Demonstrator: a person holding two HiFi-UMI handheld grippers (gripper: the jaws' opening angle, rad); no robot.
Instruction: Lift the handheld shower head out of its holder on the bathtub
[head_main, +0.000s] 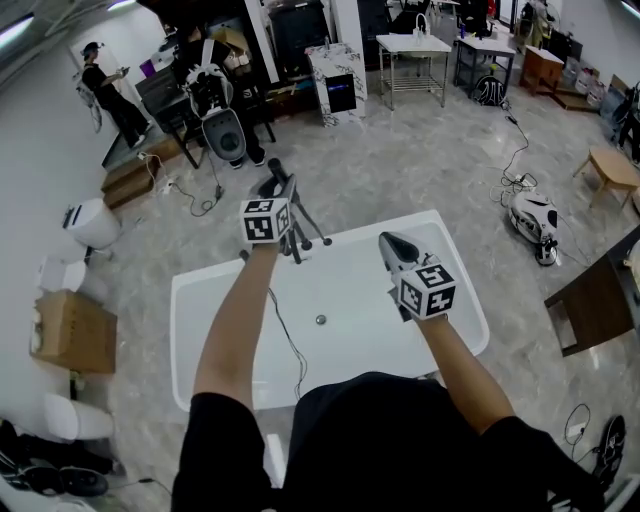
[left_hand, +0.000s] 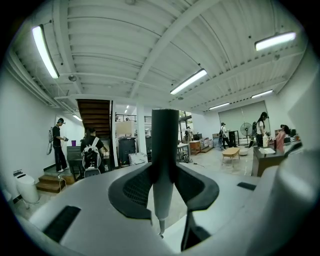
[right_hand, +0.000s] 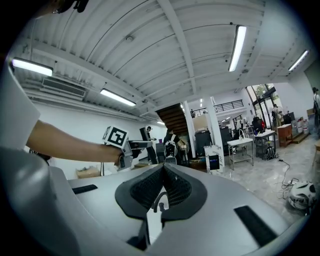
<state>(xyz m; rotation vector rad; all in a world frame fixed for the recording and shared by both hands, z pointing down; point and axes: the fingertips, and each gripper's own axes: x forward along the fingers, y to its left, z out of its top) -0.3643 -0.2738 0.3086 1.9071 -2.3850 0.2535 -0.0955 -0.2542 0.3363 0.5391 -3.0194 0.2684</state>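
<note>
A white bathtub (head_main: 200, 292) lies below me, with its dark tap fittings (head_main: 303, 238) on the far rim. My left gripper (head_main: 283, 196) is above those fittings, shut on the handle of the dark handheld shower head (head_main: 273, 170). In the left gripper view that handle (left_hand: 165, 135) stands upright between the pads (left_hand: 134, 189). A thin hose (head_main: 290, 345) hangs from it down into the tub. My right gripper (head_main: 389, 241) hovers over the tub's right side, shut with nothing in it; in the right gripper view (right_hand: 162, 169) its jaws meet.
The tub's drain (head_main: 320, 320) is at mid-floor. A cardboard box (head_main: 70, 330) and a white fixture (head_main: 92, 222) are at the left. A dark table (head_main: 598, 300) and a white machine (head_main: 534, 219) are at the right. People (head_main: 108, 95) are at the back left.
</note>
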